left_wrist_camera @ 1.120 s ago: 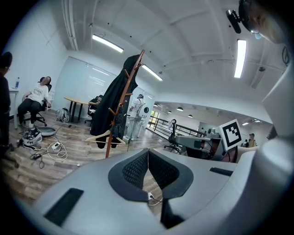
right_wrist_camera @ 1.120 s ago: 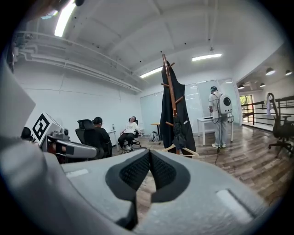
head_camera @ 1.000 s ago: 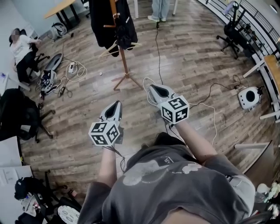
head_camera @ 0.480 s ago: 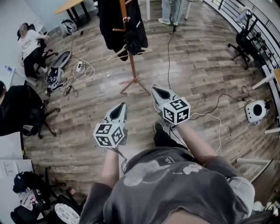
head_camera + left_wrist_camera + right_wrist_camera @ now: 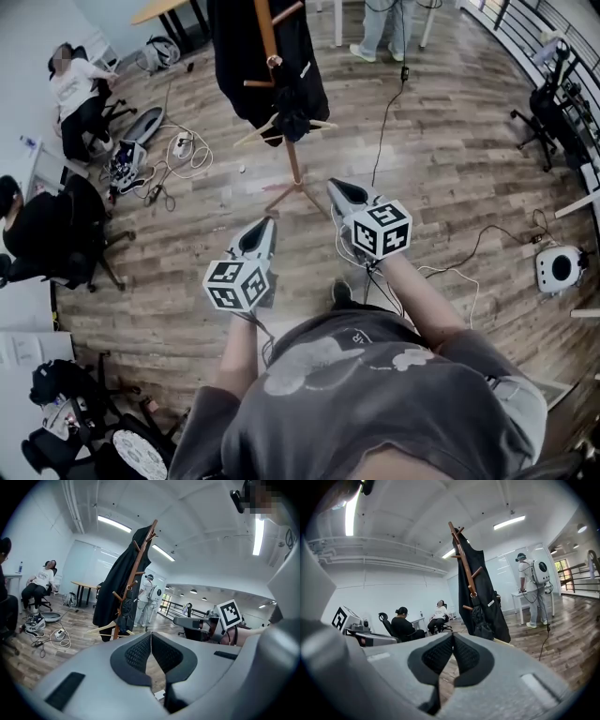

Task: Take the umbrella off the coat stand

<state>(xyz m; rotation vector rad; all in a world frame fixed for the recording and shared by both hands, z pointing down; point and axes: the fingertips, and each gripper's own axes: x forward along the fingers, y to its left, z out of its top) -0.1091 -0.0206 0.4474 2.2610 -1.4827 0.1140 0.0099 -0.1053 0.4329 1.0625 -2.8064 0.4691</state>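
Left gripper (image 5: 268,223), right gripper (image 5: 334,184) closed, empty

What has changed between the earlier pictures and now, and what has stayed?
The person has walked toward the stand; the left gripper and right gripper are now nearer its base. Nothing was taken or let go. Both grippers stay shut and empty; the umbrella still hangs on the stand.
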